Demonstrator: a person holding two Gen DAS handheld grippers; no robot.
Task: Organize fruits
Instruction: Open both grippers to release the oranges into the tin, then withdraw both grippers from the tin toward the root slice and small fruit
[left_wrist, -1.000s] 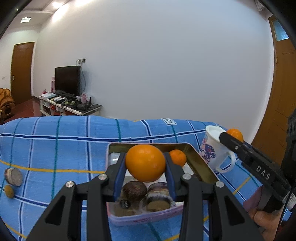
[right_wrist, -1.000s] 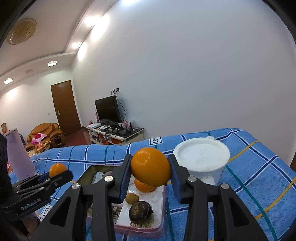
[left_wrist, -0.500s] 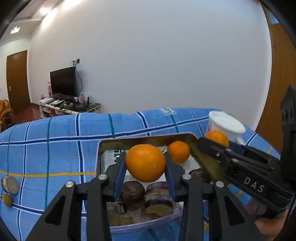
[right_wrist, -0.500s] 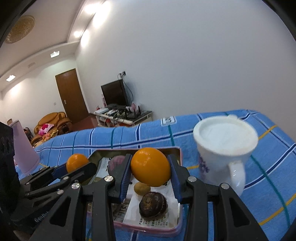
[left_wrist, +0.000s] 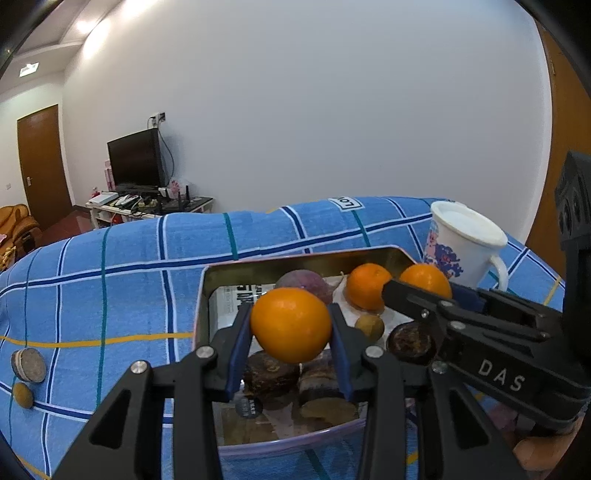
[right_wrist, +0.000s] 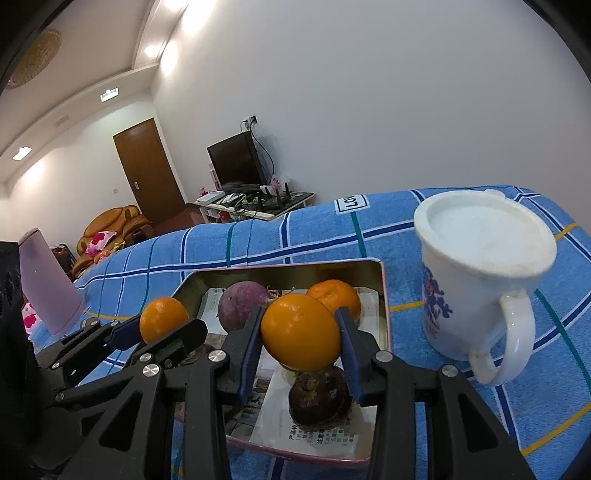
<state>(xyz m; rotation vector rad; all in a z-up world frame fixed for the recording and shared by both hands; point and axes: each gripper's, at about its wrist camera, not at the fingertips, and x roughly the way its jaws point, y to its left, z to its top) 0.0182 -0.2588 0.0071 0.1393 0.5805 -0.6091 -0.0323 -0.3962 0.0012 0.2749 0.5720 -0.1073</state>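
My left gripper (left_wrist: 291, 314) is shut on an orange (left_wrist: 291, 332) and holds it above the near half of a metal tin tray (left_wrist: 295, 258). From the right, my right gripper (left_wrist: 424, 293) reaches over the tray with a second orange (left_wrist: 424, 278). In the right wrist view, the right gripper (right_wrist: 300, 321) is shut on that orange (right_wrist: 301, 339) above a dark wrinkled fruit (right_wrist: 319, 398). The left gripper (right_wrist: 162, 330) hangs beside it. The tray (right_wrist: 295, 264) holds a purple fruit (right_wrist: 242, 304), a loose orange (right_wrist: 336, 293) and several dark fruits on paper.
A white flowered mug (right_wrist: 476, 277) with a lid stands just right of the tray. An upturned lilac cup (right_wrist: 48, 288) stands at the left. A round biscuit-like disc (left_wrist: 28, 364) and a small brown fruit (left_wrist: 23, 395) lie on the blue checked cloth (left_wrist: 110, 280).
Both grippers have come lower and further in over the tray, each still holding its orange. The right gripper has drawn close beside the left one.
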